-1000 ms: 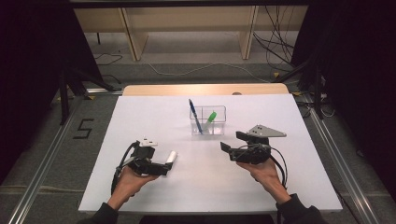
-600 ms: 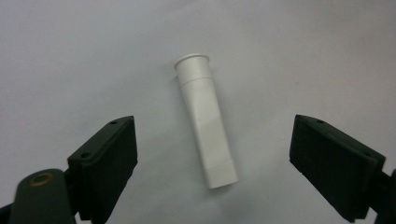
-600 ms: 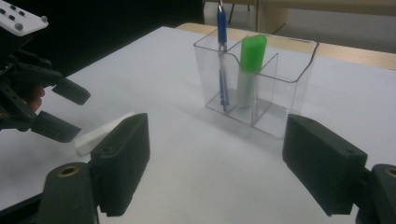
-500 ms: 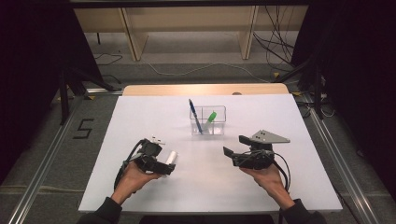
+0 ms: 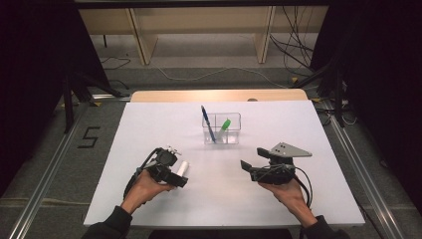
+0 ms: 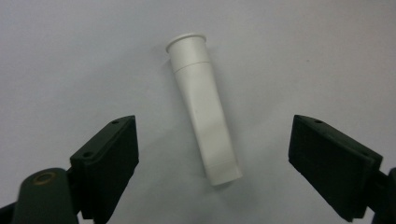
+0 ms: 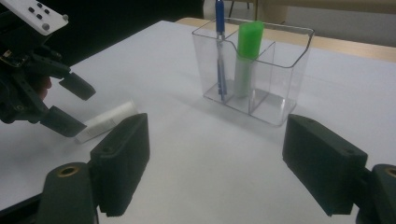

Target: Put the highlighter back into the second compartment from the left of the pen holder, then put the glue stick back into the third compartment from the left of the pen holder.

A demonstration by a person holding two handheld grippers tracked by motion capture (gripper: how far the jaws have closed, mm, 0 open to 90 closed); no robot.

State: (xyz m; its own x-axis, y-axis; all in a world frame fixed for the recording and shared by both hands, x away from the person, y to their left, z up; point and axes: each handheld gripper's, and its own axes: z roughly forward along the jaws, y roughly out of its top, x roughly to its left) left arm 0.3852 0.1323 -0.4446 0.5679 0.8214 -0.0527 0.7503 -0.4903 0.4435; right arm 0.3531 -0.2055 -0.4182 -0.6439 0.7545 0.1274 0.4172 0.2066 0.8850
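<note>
white tube (image 6: 203,108) lies flat on the white surface (image 5: 149,124), lower left of centre in the high view, its flanged end pointing up the frame in the left gripper view. the left tool (image 5: 175,178) sits right over it with jaws spread wide, one to either side of the tube and touching nothing — released, not yet gripping.

moving right, the clear organizer (image 5: 222,128) stands upright near the middle of the high view. a blue pen (image 5: 207,123) leans in its left compartment and a green-capped marker (image 5: 224,124) stands in the next one; the right compartment looks bare in the right gripper view. further right, in the lower right of the high view, the right tool (image 5: 246,169) is held low above the surface, jaws apart and holding nothing, aimed toward the organizer.

as a judgement: the work looks like gathering items into the organizer. two pieces are already in; the tube is still to be grasped, lifted and dropped in.

the left gripper view gives the tube's shape and how it lies slightly slanted between the jaws, which the high view blurs to a small white bar. the right gripper view shows the organizer's dividers — and the left tool with the tube at the left of its frame.
</note>
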